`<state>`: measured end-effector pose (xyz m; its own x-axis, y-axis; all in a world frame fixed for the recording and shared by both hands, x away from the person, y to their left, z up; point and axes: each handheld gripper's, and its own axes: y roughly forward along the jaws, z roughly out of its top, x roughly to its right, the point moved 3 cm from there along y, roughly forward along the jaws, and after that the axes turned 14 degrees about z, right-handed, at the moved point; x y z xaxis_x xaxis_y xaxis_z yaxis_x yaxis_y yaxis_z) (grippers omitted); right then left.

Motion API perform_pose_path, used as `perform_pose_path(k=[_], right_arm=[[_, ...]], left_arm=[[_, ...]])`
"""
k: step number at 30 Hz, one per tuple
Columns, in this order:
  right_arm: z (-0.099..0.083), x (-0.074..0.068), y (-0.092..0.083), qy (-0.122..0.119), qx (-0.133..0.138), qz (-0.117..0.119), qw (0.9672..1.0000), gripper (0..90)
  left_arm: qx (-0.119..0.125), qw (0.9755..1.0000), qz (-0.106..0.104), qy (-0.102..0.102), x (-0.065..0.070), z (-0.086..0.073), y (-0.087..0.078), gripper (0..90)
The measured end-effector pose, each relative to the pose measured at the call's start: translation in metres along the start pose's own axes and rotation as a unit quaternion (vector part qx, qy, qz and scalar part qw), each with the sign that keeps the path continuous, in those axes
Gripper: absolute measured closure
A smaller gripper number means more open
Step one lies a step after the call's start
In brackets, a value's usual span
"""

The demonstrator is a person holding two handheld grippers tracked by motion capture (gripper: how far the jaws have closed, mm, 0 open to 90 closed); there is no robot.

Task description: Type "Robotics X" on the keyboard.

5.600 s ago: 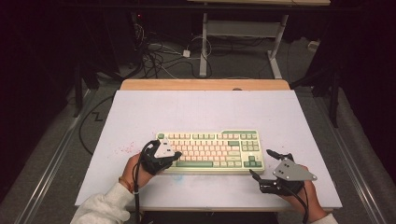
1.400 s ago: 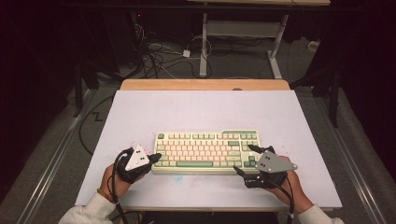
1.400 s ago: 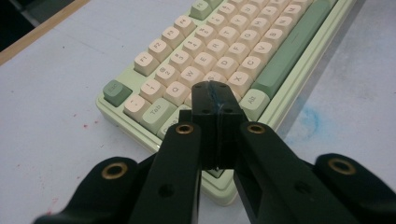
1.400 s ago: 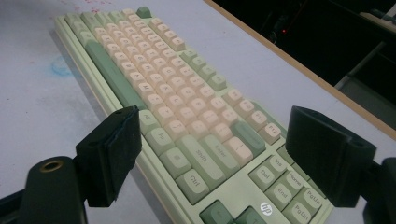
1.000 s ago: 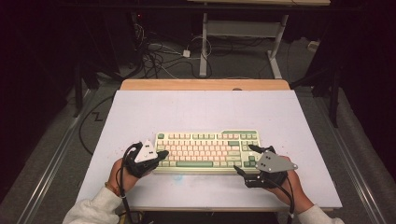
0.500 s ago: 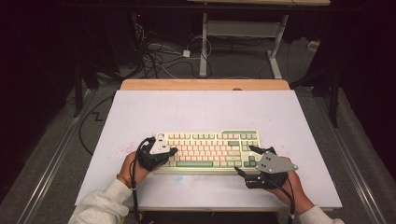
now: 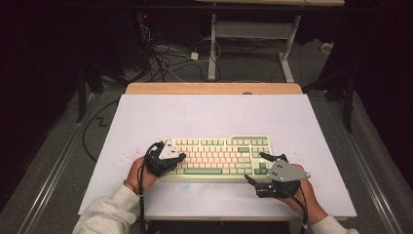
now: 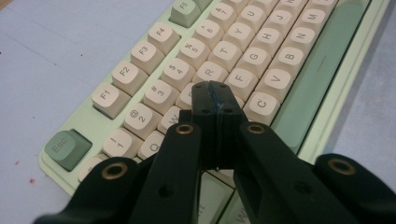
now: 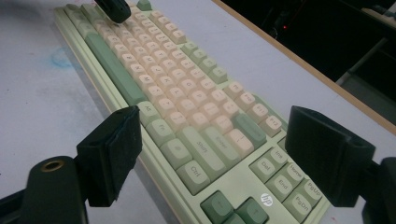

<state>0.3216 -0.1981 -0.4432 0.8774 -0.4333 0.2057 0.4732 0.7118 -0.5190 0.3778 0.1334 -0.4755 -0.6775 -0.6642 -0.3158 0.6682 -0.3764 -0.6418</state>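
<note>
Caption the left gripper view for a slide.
Shut left tongs poised over the keyboard, tips above the letter keys near C.

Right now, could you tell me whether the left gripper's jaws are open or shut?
Shut. In the left gripper view, the left gripper has its two black pads pressed flat together, nothing between them, tips over the keyboard.
</note>
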Motion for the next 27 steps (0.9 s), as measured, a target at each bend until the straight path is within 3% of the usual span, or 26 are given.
perform_pose_path(k=[6,27], right_arm=[[0.0,0.0,-0.001,0.0,-0.001,-0.001,1.0,19.5],[-0.001,0.0,-0.005,0.004,0.002,-0.004,1.0,19.5]], left_arm=[[-0.015,0.9999,-0.004,0.004,0.002,-0.002,0.005,87.8],[0.008,0.9998,0.014,0.01,0.001,0.004,-0.005,87.7]])
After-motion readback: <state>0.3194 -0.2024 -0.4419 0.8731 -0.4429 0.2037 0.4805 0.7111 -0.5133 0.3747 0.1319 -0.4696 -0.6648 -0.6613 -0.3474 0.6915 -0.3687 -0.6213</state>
